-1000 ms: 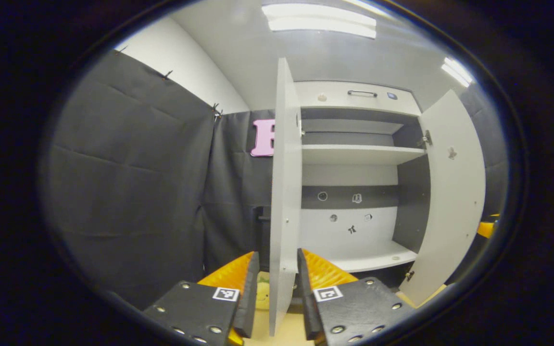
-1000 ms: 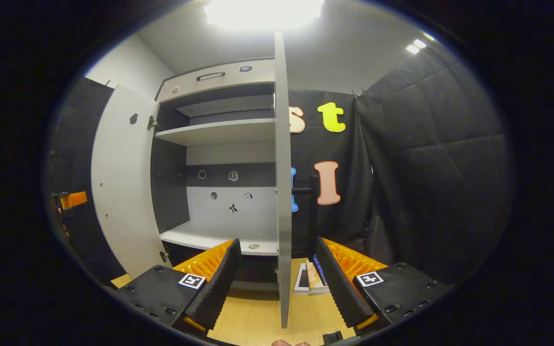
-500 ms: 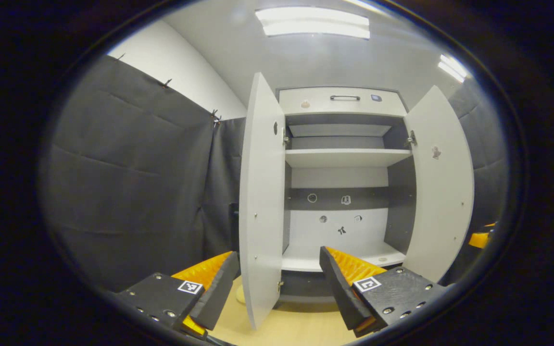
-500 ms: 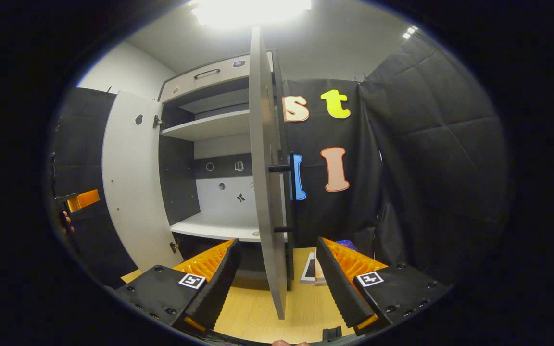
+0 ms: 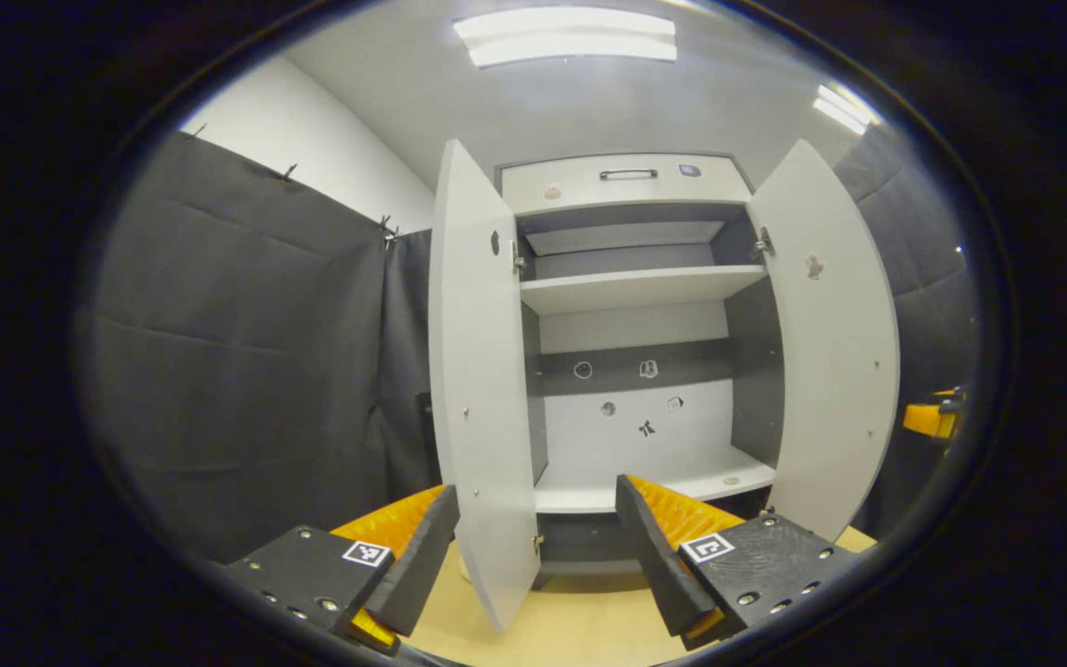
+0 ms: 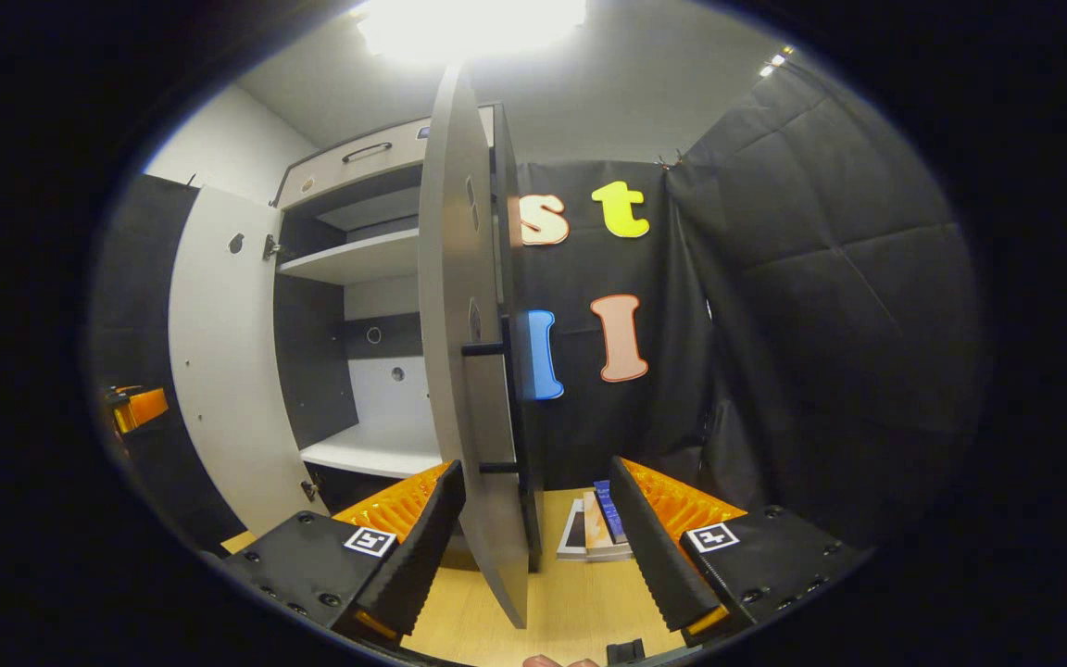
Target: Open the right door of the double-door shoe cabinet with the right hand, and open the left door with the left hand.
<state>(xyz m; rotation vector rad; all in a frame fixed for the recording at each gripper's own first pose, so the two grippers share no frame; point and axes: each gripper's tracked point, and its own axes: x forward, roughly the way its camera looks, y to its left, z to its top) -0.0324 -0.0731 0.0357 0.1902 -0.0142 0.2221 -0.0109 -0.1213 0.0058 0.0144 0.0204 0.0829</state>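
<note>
The white double-door shoe cabinet (image 5: 631, 287) stands with both doors swung out. In the left gripper view the left door (image 5: 483, 389) hangs just ahead, its lower edge between the wide-apart fingers of my left gripper (image 5: 533, 565), which is open and touches nothing. The right door (image 5: 830, 343) stands out at the right. In the right gripper view the right door (image 6: 464, 371) shows near edge-on with its black handle (image 6: 501, 408). My right gripper (image 6: 533, 556) is open, and the door's bottom corner hangs between its fingers without contact.
Bare shelves (image 5: 645, 486) and a top drawer (image 5: 626, 178) show inside the cabinet. Flat books (image 6: 594, 533) lie on the wooden surface (image 6: 571, 602) right of the right door. Black cloth walls close both sides. The other gripper (image 5: 927, 419) shows far right.
My left gripper, a second ago closed around the left door's edge, has opened and drawn back. Both doors have swung wider. The right gripper stayed open.
</note>
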